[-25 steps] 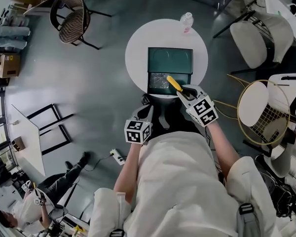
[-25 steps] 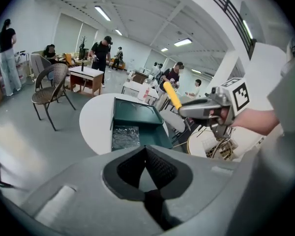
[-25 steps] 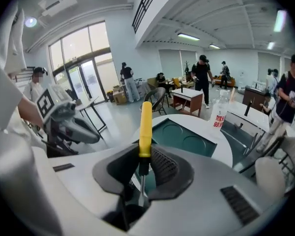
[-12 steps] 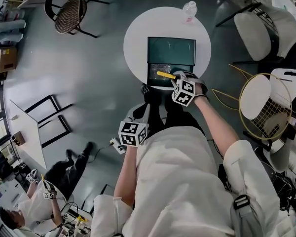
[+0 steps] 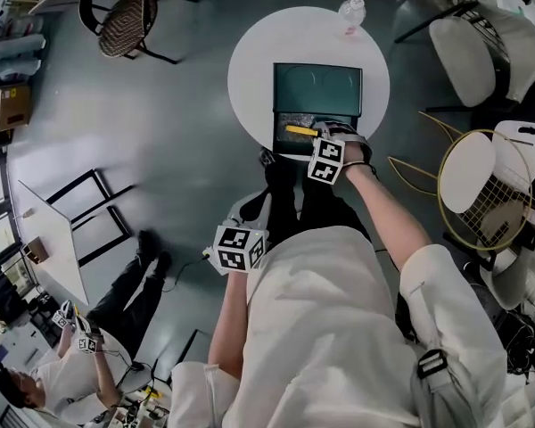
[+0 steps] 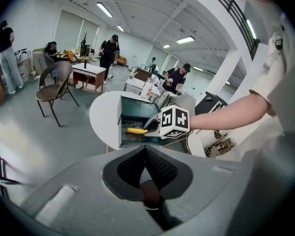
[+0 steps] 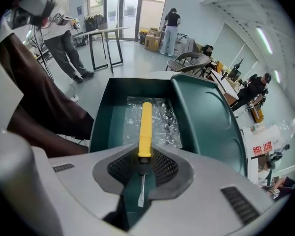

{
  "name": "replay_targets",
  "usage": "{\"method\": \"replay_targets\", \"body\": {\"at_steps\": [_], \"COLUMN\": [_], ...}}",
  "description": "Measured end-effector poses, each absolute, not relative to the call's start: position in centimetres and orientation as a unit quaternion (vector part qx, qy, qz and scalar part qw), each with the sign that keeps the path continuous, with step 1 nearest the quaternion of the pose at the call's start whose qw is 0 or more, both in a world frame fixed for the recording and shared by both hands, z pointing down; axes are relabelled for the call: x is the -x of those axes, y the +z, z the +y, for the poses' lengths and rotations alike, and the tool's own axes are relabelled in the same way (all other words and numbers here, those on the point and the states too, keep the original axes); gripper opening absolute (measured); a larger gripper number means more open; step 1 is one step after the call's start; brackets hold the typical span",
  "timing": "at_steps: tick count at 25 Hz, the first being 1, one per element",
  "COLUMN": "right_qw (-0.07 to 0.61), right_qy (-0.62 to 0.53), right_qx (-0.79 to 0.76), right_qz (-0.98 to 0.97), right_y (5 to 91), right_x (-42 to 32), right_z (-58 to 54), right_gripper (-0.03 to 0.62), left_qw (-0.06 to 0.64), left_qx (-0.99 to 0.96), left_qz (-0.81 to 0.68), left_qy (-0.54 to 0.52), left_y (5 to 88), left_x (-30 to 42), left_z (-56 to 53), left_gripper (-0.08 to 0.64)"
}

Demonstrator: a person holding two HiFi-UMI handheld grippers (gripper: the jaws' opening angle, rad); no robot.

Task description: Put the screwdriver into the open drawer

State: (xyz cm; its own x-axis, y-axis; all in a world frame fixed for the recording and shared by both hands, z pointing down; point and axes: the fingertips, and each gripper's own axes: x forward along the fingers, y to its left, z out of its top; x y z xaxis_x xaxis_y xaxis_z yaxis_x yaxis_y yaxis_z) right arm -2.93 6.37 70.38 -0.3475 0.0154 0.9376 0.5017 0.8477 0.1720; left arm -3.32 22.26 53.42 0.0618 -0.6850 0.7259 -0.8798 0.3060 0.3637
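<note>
Yellow screwdriver (image 7: 145,124) above drawer (image 7: 101,117); bottle label (image 7: 259,149) illegible.

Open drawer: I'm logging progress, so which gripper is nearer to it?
Right. The right gripper is at the front of the drawer, shut on the screwdriver over its inside. The left gripper, shut and empty, hangs back beside the person's legs.

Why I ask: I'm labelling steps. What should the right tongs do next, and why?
Probably open the right tongs and let go. They grip the screwdriver by the base of its yellow handle, and the handle hangs directly over the plastic lining inside the drawer, so it should drop in.
</note>
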Motion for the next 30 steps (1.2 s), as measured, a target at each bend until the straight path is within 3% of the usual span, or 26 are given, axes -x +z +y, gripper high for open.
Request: {"method": "replay_targets", "body": {"at_steps": [18,30], "right_qw": [0.552,0.518], "right_qy": [-0.248,-0.193], "right_qx": [0.138,0.072], "right_qz": [-0.784,-0.830], "right_y": [70.8,67.1], "right_x": [3.1,1.2], "right_z": [5.8,4.3], "right_gripper": [0.091,0.009], "left_qw": [0.437,0.424], "left_qx": [-0.585,-0.603], "left_qz": [-0.672,-0.665], "left_qy": [0.121,0.118], "left_y": [53.3,52.6], "left_x": [5.7,4.8], "left_z": [23.9,21.7], "left_gripper": [0.012,0.012]}}
